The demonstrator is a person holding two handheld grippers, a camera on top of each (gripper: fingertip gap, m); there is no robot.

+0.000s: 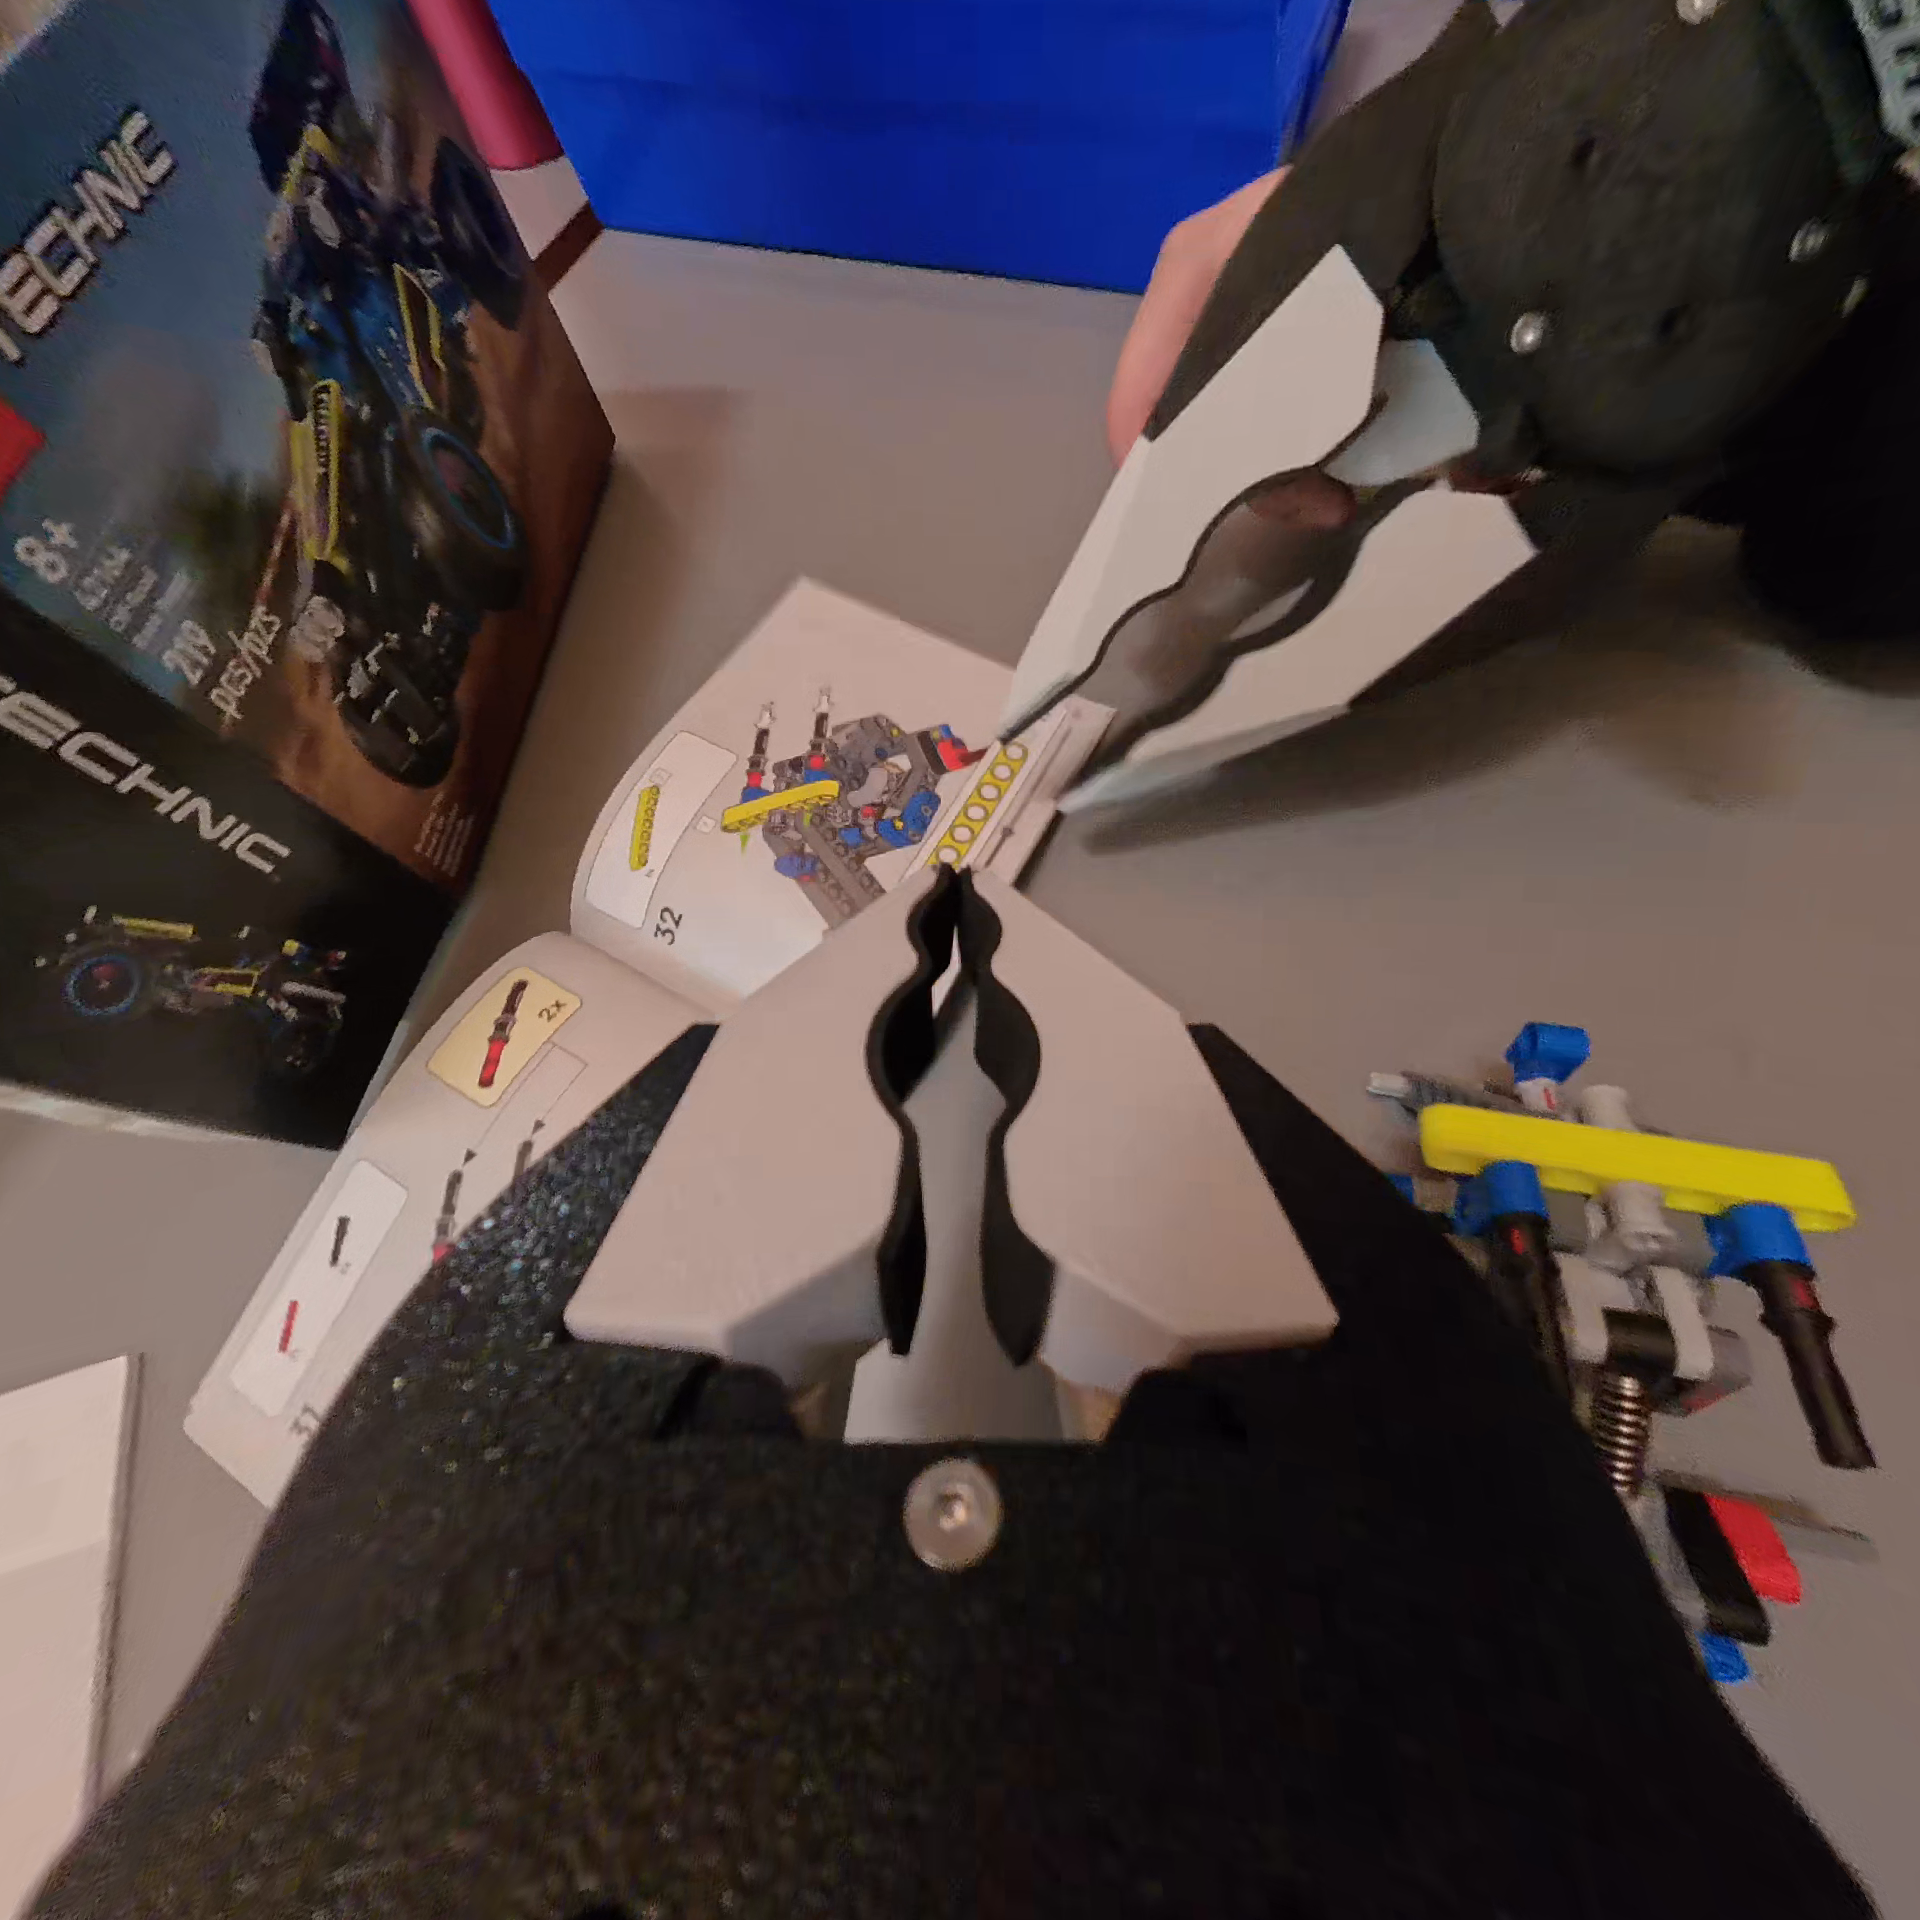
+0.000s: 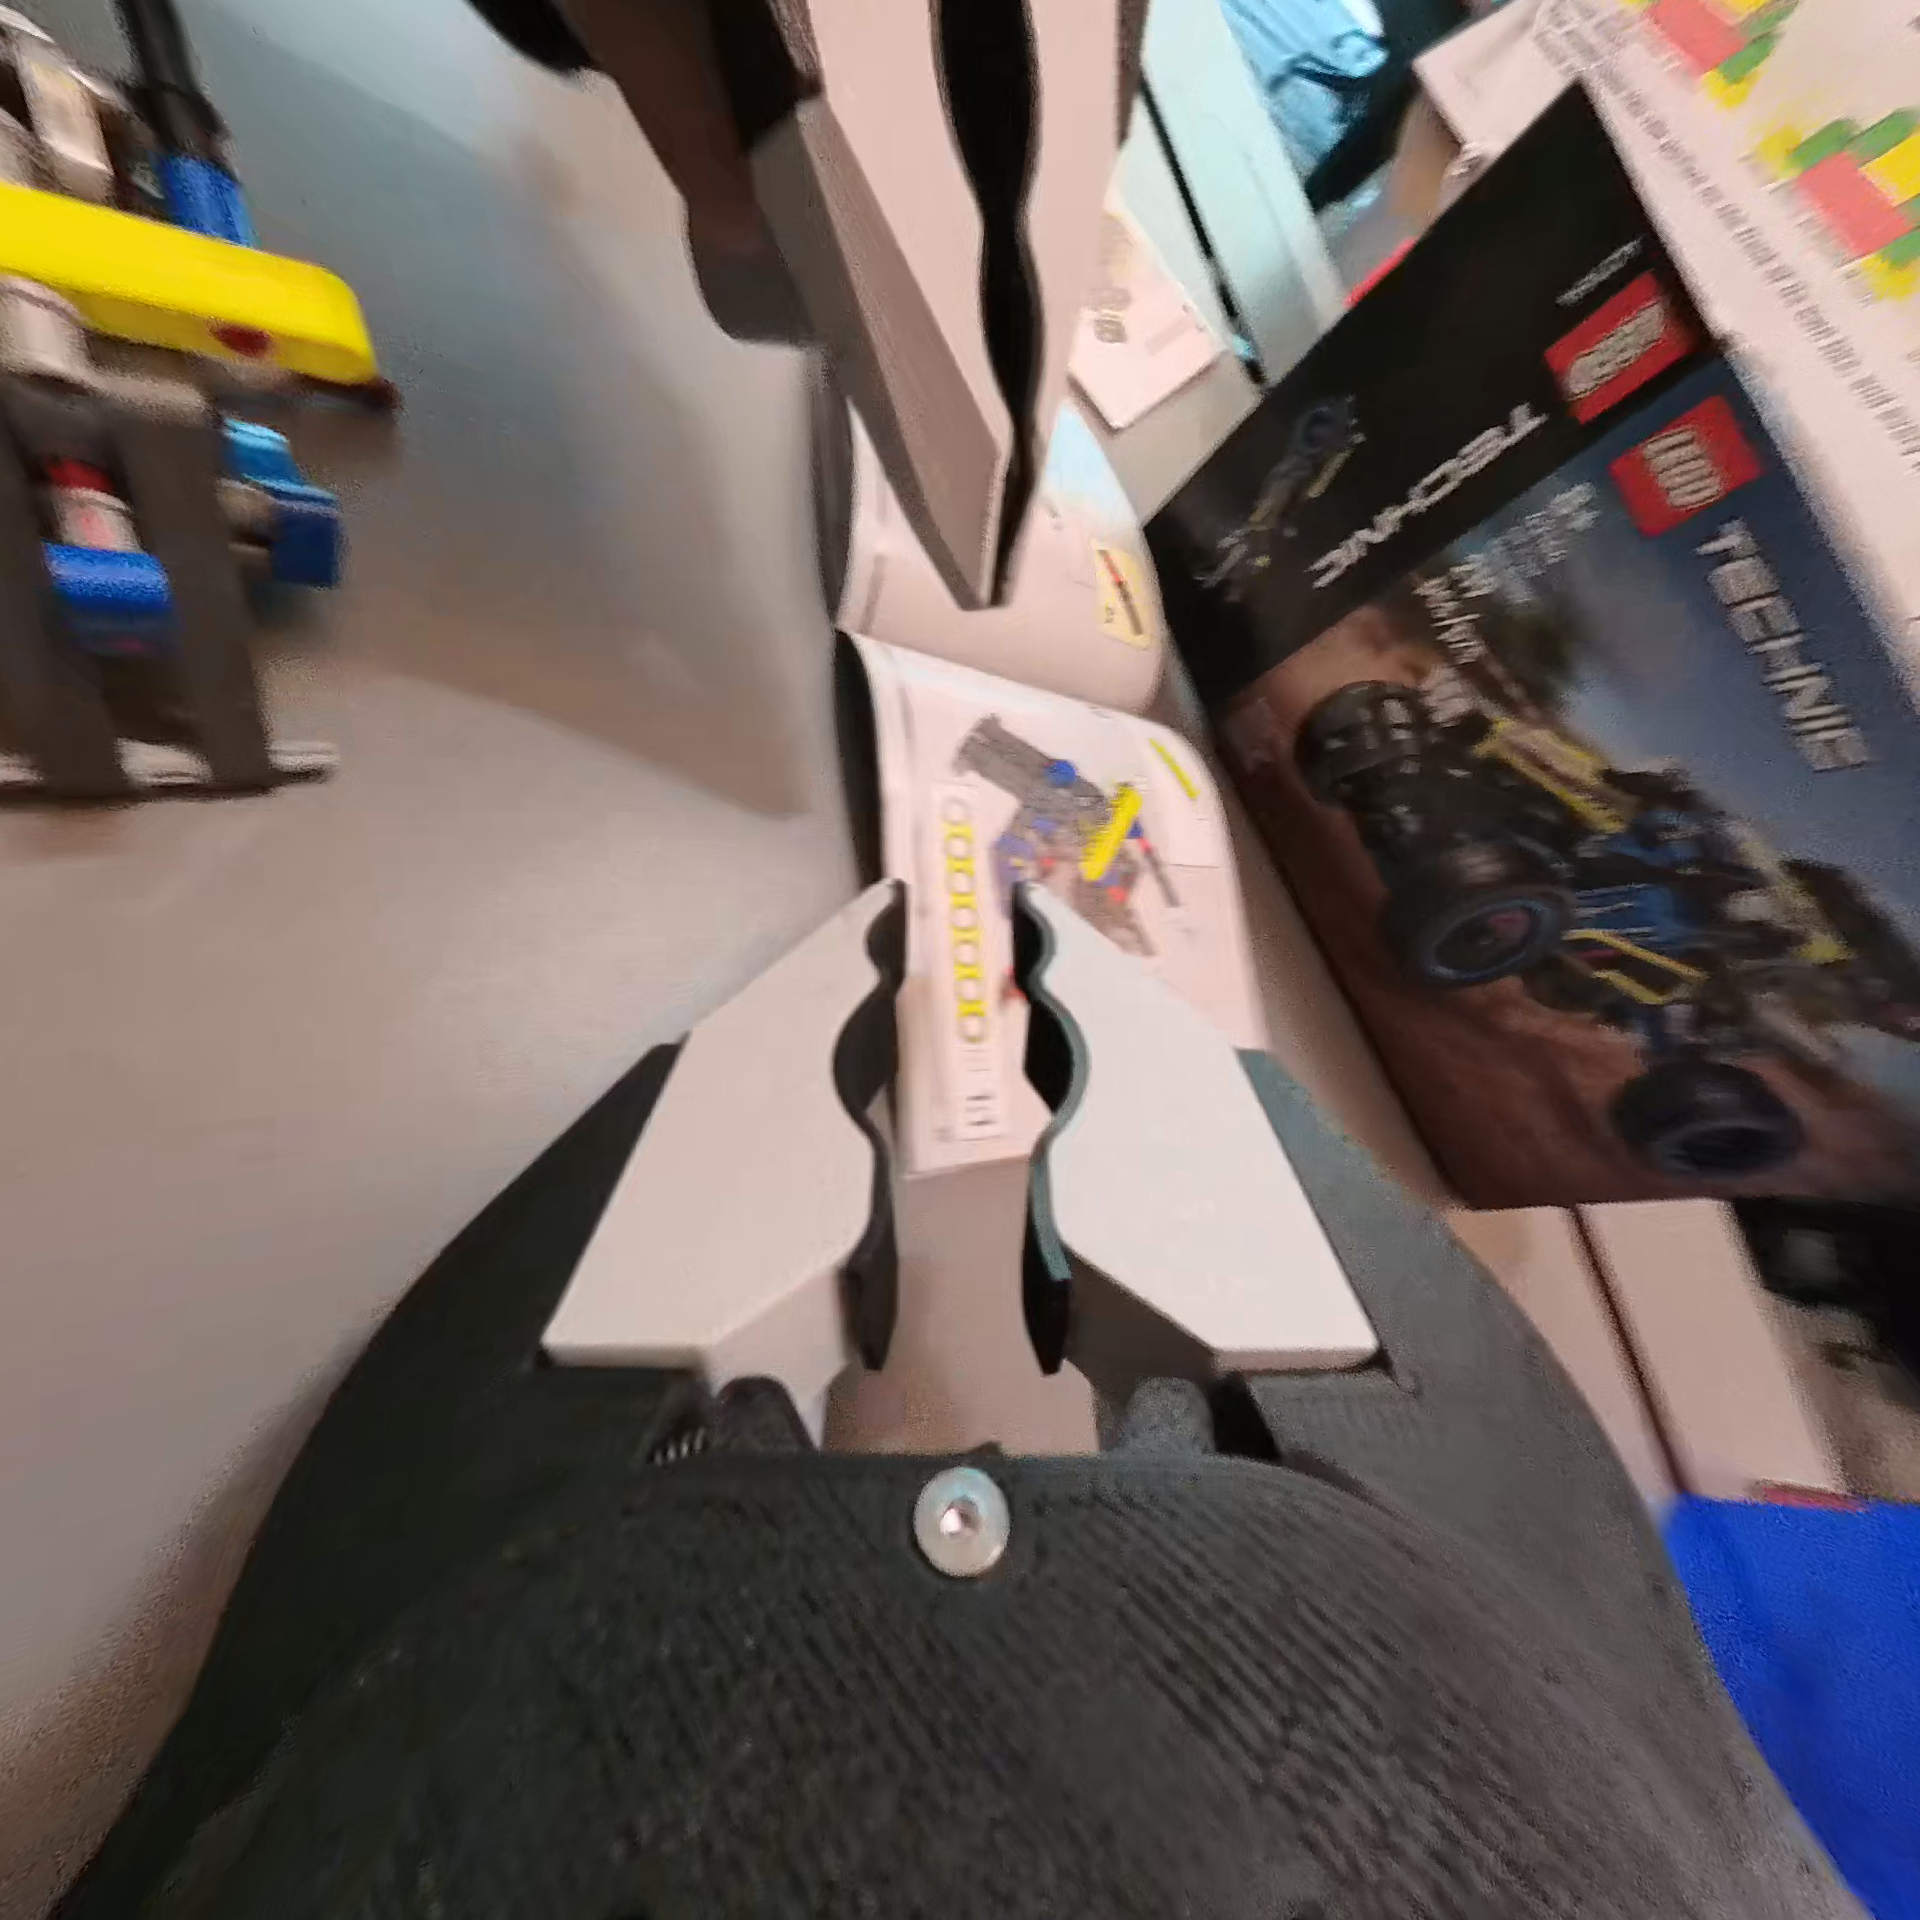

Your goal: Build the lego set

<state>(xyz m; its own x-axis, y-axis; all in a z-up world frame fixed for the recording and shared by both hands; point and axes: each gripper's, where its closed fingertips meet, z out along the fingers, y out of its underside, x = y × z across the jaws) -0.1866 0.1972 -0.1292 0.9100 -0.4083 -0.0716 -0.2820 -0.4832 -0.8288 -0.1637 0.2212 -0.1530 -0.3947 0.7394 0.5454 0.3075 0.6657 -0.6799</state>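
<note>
A grey tabletop (image 1: 1299,935) carries everything here, with a blue bin (image 1: 914,135) along its far side. On it lies an open instruction booklet (image 1: 727,769), and both grippers meet at its outer page edge. The left gripper (image 1: 951,883) has its fingertips drawn together, tips touching right at the lower corner of that page; whether a sheet is nipped between them I can't quite make out from this angle. The right gripper (image 2: 961,904) stands with its fingers (image 2: 883,914) a narrow way apart over the same page margin, the printed strip of yellow circles showing in the gap, and the pads do not look pressed onto the paper, though that view is blurred. The left wrist view shows what the right one cannot: a hand (image 1: 1174,312) behind the right gripper's black body. The right wrist view in turn shows the page edge lifting and curling off the table. Just right of the left gripper lies a small brick assembly (image 1: 1631,1174) of yellow, blue and black parts. Beyond the booklet stands a toy set box (image 1: 260,416), and the right wrist view alone shows a white box (image 2: 1766,125) stacked beside it.
</note>
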